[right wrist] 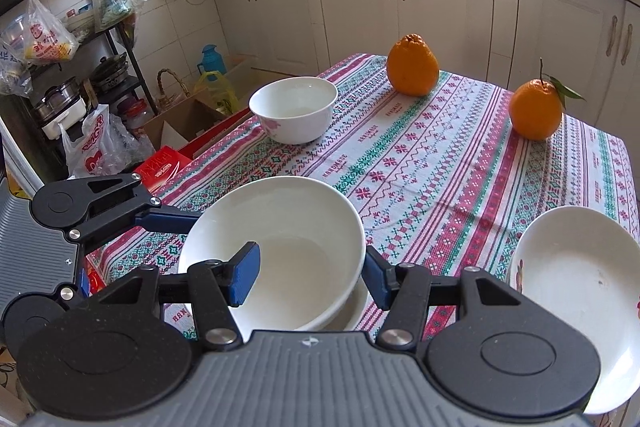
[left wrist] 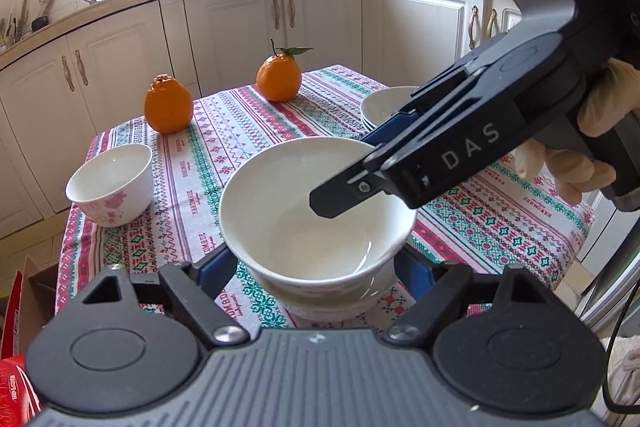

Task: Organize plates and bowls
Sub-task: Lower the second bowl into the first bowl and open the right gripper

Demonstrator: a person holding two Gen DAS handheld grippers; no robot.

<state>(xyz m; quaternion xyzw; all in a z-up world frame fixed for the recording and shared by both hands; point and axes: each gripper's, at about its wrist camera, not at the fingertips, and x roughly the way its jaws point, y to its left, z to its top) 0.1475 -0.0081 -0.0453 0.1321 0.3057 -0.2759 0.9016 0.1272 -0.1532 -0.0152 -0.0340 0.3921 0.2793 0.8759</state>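
White porcelain is what both grippers handle here. The top bowl [right wrist: 276, 251] sits in another bowl [right wrist: 352, 311] on the cloth [right wrist: 440, 179], near the table's front edge. The right gripper [right wrist: 312, 279] is closed on its rim: one pad inside, one outside. The left gripper [left wrist: 316, 267] stands open around the stack, its blue fingers [left wrist: 218, 267] beside the lower part and, as far as I can see, not pressing.

I think the main risk is the rim grip. Glazed porcelain is smooth, so the bowl may turn or slip between the pads if it is lifted fast. If the bowls stick together, the lower one may rise and fall back. A sideways pull could also drag the cloth and disturb the small bowl [right wrist: 294, 109], the plates [right wrist: 576, 303] or the oranges [right wrist: 414, 65].
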